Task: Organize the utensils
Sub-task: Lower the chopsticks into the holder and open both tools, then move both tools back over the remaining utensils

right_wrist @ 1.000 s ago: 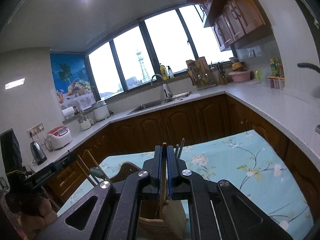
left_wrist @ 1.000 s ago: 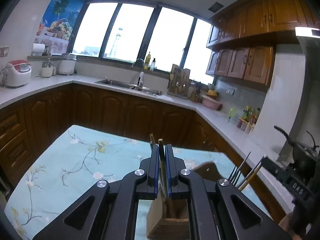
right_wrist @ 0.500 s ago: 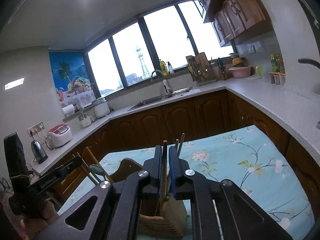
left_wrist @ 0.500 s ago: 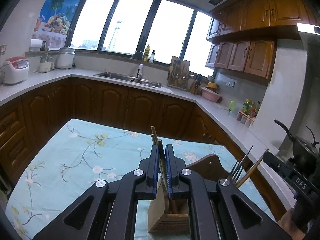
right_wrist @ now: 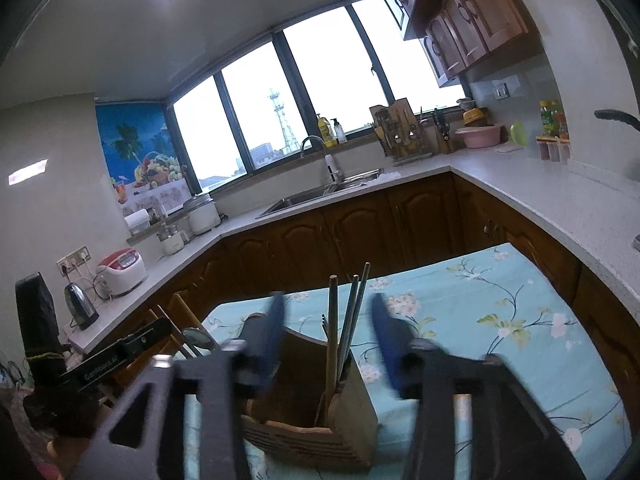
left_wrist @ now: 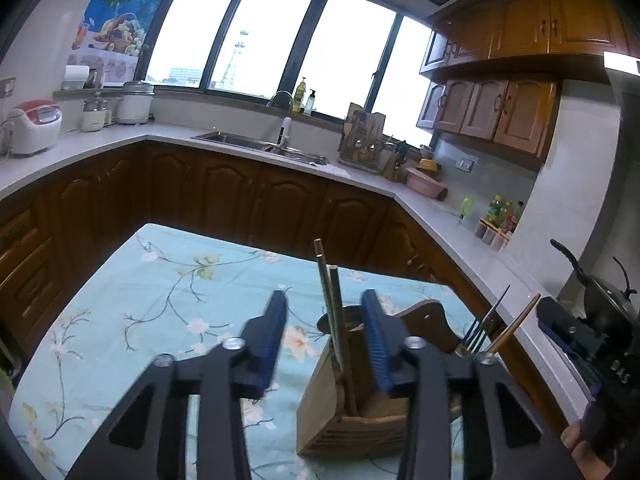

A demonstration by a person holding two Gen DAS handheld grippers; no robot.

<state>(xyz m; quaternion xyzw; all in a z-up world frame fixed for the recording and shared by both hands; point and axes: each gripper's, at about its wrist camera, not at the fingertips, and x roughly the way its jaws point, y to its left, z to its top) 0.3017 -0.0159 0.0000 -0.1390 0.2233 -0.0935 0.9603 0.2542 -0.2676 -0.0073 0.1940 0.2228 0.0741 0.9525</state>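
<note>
Two tools, left [left_wrist: 325, 334] and right [right_wrist: 329, 330], hang spread and empty around chopsticks [left_wrist: 334, 320] standing loose in the holder [left_wrist: 352, 412] at six o'clock on the surface [left_wrist: 160, 304]; a careless withdrawal risks snagging the sticks and tipping the holder.

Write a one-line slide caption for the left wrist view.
Left gripper open above a wooden utensil holder on the floral tablecloth, chopsticks standing upright inside.
</note>
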